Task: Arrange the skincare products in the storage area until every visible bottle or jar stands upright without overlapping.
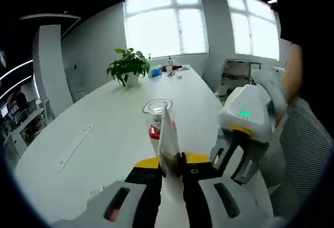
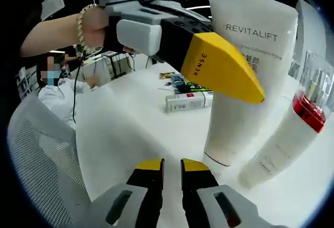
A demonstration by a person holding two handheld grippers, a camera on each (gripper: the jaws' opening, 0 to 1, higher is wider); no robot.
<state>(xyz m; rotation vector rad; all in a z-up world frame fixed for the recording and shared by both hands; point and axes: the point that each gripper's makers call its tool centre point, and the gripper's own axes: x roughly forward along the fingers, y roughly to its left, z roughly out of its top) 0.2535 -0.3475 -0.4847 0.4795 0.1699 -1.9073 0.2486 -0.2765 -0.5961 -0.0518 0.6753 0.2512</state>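
White plastic dominates the left gripper view: our left gripper (image 1: pixel 171 161) has its jaws pinched on the flat crimped end of the white tube (image 1: pixel 168 140), which rises edge-on from between the yellow tips. Just behind it on the white table (image 1: pixel 94 134) stands a red-collared bottle (image 1: pixel 155 121) with a clear cap. To the right, our right gripper (image 1: pixel 237 157) hangs near the table edge, close beside the tube but apart from it.

In the right gripper view, we see the left gripper (image 2: pixel 219 66) coming from the upper left, its yellow jaw laid against the tube (image 2: pixel 245 82), which stands upright on its cap. The red-collared bottle (image 2: pixel 284 139) leans just right of the tube. Our right gripper (image 2: pixel 172 171) sits below, jaws nearly pressed together with nothing between them, just short of the tube's base.
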